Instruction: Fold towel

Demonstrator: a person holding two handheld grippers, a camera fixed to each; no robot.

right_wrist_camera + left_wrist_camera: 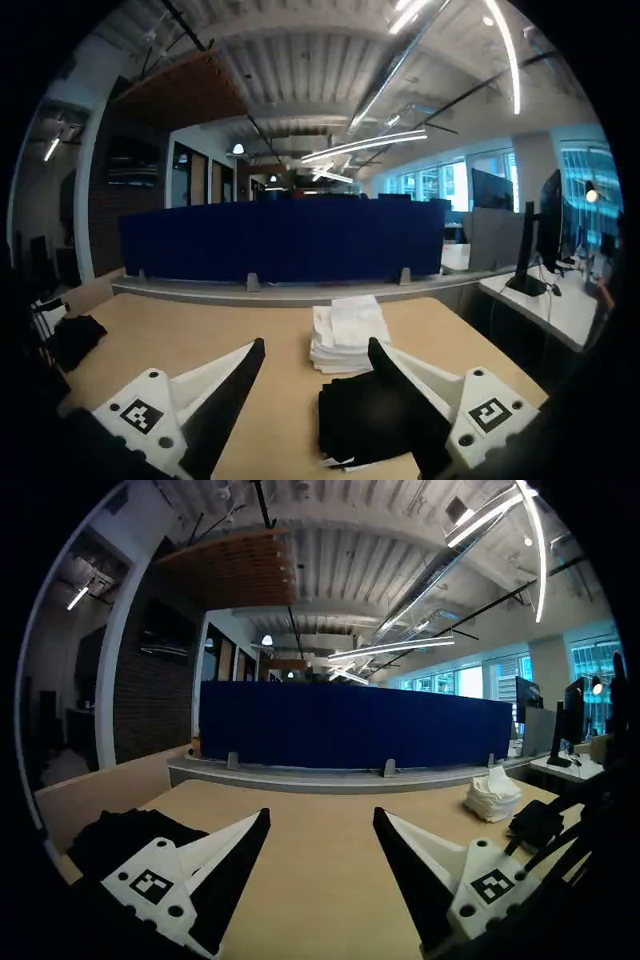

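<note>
The left hand-held gripper [320,816] and the right hand-held gripper [316,346] both hung released and empty over the wooden surface [200,336], so no fold seemed to be under way. Just in front of the stack of white towels [350,332] lay a flat dark towel pile [360,416], apparently folded already. A rumpled dark towel [116,836] sat well to the left of that stack, probably waiting its turn, and a blue divider [280,240] stood behind the stack.
</note>
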